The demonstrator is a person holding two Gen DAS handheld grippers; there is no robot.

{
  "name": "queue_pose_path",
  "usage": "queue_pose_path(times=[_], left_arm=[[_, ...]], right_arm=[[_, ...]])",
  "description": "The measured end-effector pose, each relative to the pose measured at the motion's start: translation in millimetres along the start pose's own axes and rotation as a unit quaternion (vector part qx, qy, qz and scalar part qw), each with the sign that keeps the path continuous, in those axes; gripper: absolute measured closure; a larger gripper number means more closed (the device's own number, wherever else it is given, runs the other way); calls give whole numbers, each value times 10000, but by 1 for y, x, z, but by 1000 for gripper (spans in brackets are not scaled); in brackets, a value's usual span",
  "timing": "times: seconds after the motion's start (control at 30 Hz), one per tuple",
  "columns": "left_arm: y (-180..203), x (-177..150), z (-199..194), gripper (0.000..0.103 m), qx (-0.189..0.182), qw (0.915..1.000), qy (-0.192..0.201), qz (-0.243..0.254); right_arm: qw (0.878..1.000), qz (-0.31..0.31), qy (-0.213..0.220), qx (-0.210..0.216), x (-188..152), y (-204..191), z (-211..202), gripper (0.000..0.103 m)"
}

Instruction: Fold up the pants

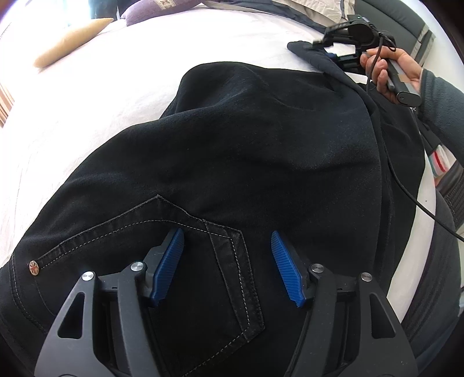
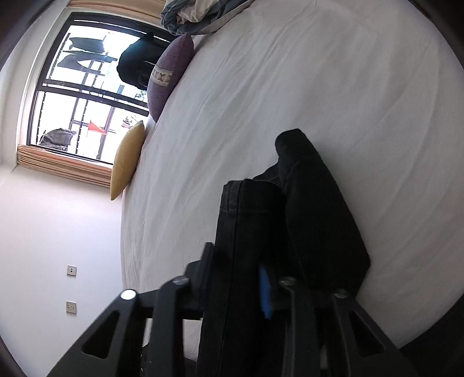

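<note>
Black pants [image 1: 232,145] lie on a white bed [image 1: 87,101]. My left gripper [image 1: 227,240] is open, its blue fingers [image 1: 171,261] hovering over the back pocket [image 1: 232,275] near the waistband. My right gripper [image 2: 240,278] is shut on the pant leg ends [image 2: 246,232], which hang through its jaws with a hem seam showing. In the left wrist view the right gripper [image 1: 333,52] is held by a hand at the far right, gripping the leg end [image 1: 307,50].
A yellow pillow [image 1: 69,40] and a purple pillow [image 1: 156,8] lie at the bed's far side; they also show in the right wrist view, yellow pillow [image 2: 127,159] and purple pillow [image 2: 169,75], by a window [image 2: 87,87]. Bunched bedding [image 2: 197,14] lies at the head.
</note>
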State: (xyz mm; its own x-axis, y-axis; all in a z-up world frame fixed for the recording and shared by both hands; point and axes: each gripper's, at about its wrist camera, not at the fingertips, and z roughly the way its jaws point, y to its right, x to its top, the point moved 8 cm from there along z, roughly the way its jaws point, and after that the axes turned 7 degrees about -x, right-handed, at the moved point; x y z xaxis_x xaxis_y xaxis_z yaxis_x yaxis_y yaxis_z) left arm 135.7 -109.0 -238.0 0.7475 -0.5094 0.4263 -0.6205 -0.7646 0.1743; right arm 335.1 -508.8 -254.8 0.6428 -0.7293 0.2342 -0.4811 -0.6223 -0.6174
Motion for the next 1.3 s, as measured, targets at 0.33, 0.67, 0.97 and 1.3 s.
queue_pose_path(times=[0.33,0.67,0.97,1.3], left_arm=[[-24,-17,-22,41,-125,9996,158,-184],[-38,-16,-30,41,-187,9987,248,-410],[-37,-16,-32,41,2,9995,104,-301],[-16,4,-33,41,206,9993,-19,-322]], right_arm=[[9919,-997,686,376,17,-110,-78,98],[9814,108,1894,306,-26,7,-222,98],[9526,2331,1923,-342,-111,203,-201,98],[9506,2169,2221,-46,-106,164,-244,98]])
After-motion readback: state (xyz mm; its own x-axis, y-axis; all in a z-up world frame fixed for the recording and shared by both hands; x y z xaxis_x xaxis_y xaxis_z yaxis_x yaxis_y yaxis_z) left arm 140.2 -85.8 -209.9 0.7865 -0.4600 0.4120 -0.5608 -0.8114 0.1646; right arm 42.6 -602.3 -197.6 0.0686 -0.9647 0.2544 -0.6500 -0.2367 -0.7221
